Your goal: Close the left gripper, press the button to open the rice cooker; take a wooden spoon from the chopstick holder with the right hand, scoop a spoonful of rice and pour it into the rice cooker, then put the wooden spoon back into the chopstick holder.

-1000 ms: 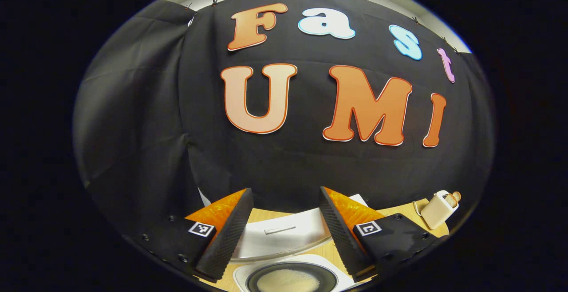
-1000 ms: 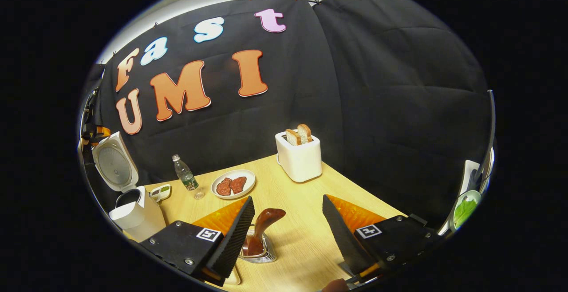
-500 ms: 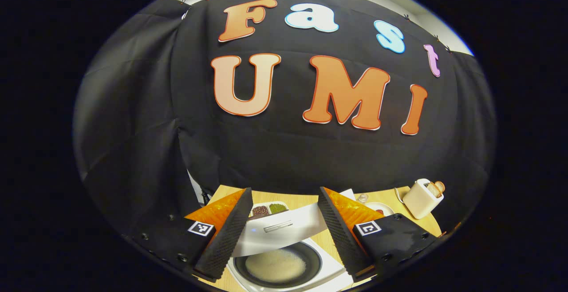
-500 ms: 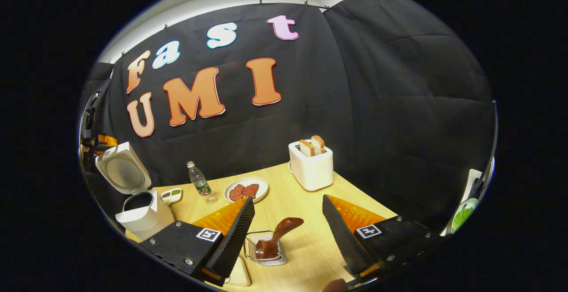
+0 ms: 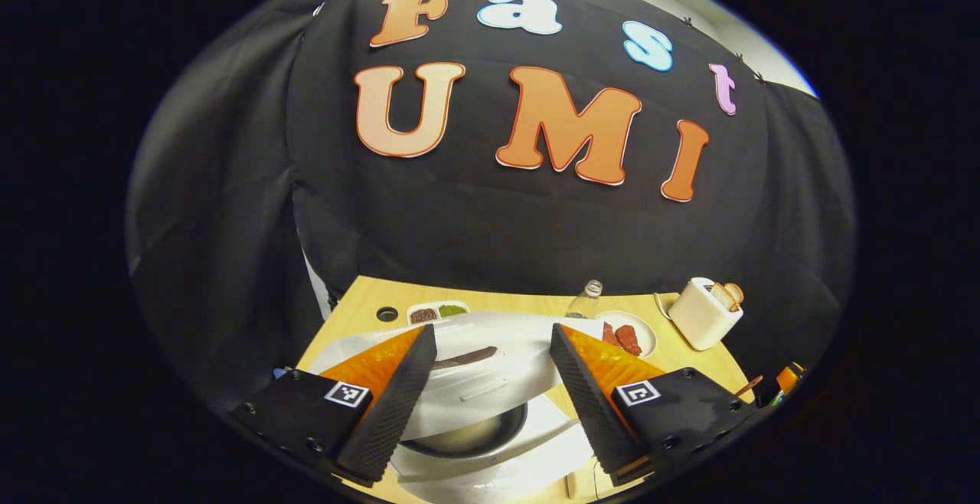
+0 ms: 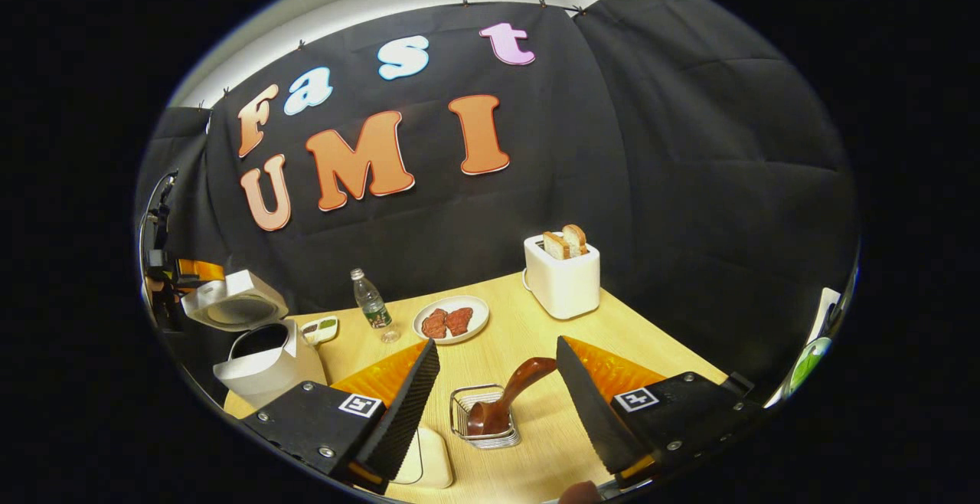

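Judging by how things lie, the spoon is home: its bowl sits down in the wire holder and its handle leans up and right toward the right gripper's far finger, near it but apart as far as I can tell. That gripper's jaws stand wide open with nothing between them. To finish well, I would lift it straight up and away from the handle, since a brush could tip the light holder.

The cooker stands at the table's left end, well apart from the holder, with its lid tilted partway over the pot. In the left gripper view the lid lies just under the left gripper, whose jaws are also wide open and empty. The pot shows a pale fill below the lid's edge, probably rice. Whether the fingers touch the lid I cannot tell.

Everything rests on a light wood table. Behind the holder are a plate of reddish food, a bottle, a small dish and a toaster with bread in it. Black cloth walls close off the booth.
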A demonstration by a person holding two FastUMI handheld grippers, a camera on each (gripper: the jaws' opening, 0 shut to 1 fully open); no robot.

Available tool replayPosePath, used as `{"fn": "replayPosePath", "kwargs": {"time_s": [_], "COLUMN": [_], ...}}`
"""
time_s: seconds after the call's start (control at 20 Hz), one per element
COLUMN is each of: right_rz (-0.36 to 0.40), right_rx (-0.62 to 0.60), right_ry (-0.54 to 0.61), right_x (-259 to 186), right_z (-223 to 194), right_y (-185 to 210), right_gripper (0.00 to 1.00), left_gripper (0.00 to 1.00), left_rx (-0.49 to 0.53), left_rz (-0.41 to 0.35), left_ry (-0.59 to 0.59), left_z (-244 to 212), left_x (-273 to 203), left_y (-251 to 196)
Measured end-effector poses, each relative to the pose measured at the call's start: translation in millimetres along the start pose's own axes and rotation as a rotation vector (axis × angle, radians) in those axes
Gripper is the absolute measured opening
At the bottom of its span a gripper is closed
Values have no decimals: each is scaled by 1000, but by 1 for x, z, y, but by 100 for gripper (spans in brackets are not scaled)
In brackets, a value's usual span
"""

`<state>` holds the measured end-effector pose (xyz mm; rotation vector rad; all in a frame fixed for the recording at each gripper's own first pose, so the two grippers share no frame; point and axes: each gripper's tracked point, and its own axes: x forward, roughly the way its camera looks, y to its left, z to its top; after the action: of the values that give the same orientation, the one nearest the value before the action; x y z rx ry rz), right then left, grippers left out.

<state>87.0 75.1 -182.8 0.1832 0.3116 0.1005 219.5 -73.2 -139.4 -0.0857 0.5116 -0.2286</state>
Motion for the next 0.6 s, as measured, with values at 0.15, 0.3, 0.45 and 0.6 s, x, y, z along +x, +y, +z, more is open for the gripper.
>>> {"fn": "replayPosePath", "kwargs": {"time_s": [0.15, 0.3, 0.45, 0.6], "right_rz": [22, 21, 34, 33], "right_rx": [8, 5, 11, 12], "right_ry": [17, 22, 35, 46], "right_x": [-8, -12, -16, -19], "right_z": [-6, -9, -15, -20], "right_y": [1, 1, 4, 1], "right_gripper": [95, 95, 95, 95], "left_gripper": [100, 100, 99, 100], "left_rx": [-12, -24, -39, -42], "left_rz": [-15, 8, 43, 48], "left_ry": [21, 34, 56, 72], "left_z": [-25, -44, -69, -90], "left_x": [-5, -5, -2, -2], "left_y": [-4, -1, 7, 10]}}
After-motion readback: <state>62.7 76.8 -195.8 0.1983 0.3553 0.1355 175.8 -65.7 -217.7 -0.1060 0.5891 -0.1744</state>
